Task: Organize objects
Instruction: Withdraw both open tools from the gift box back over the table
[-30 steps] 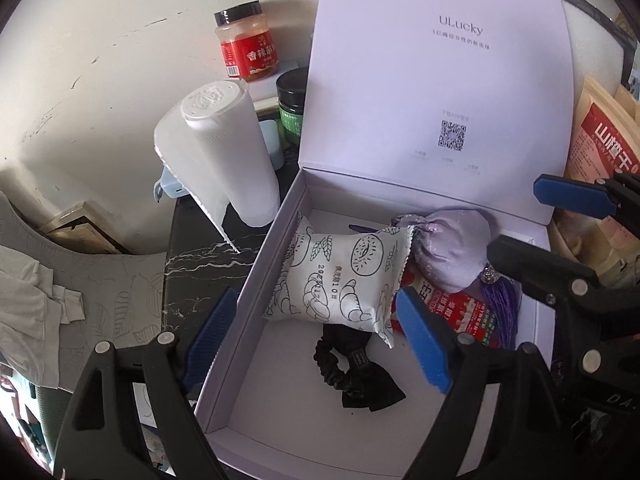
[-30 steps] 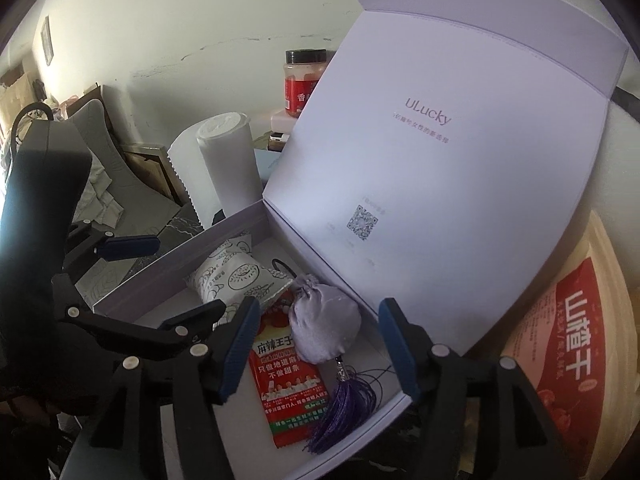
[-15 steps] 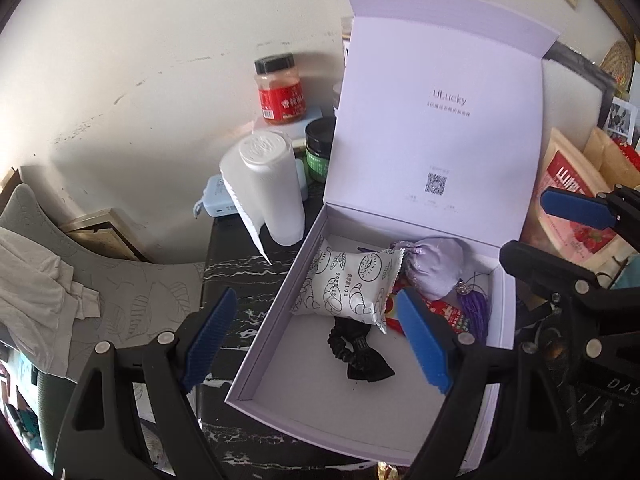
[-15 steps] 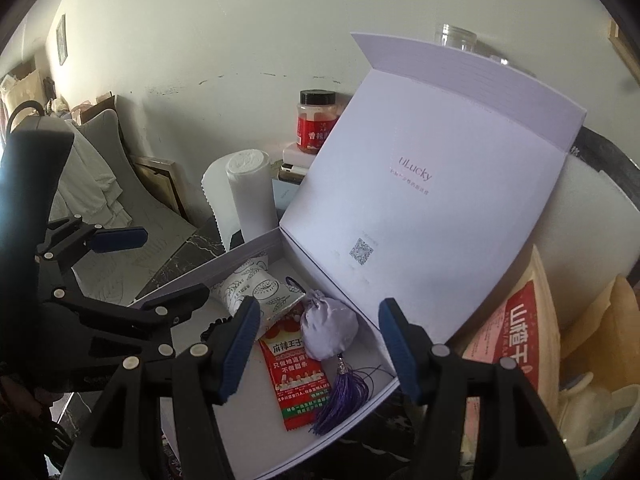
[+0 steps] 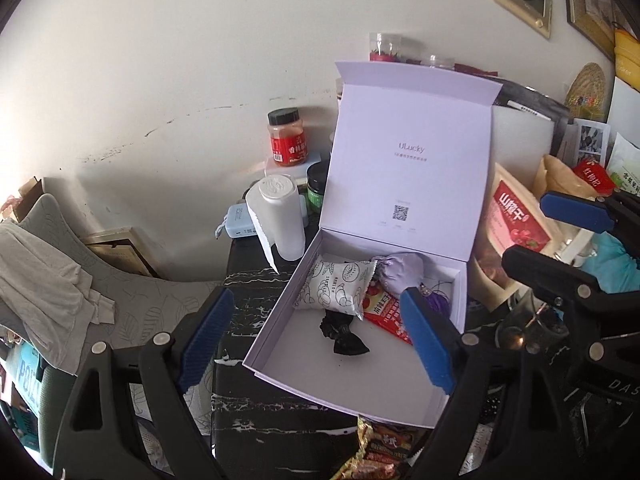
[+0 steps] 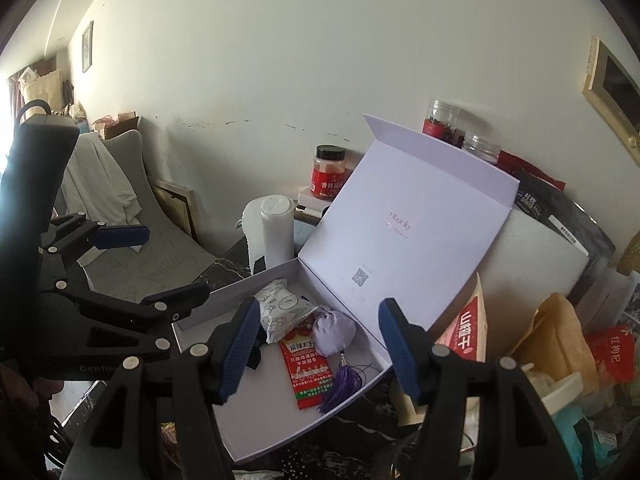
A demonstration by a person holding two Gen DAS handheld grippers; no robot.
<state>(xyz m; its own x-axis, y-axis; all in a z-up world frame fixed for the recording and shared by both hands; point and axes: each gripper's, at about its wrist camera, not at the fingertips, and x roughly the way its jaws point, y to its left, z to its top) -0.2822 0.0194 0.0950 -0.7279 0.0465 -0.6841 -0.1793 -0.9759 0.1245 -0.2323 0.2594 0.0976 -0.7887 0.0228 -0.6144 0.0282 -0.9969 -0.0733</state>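
Both my tongs — left [image 5: 316, 340], right [image 6: 318, 354] — gape wide, empty, above the lavender box [image 5: 276, 320]; risk: the upright lid [image 5: 412, 160] tips shut if bumped.

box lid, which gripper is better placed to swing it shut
Probably right. The right gripper is open and empty beside the upright lid, on the lid's side of the box. The left gripper, also open, sits nearer the box's front rim.
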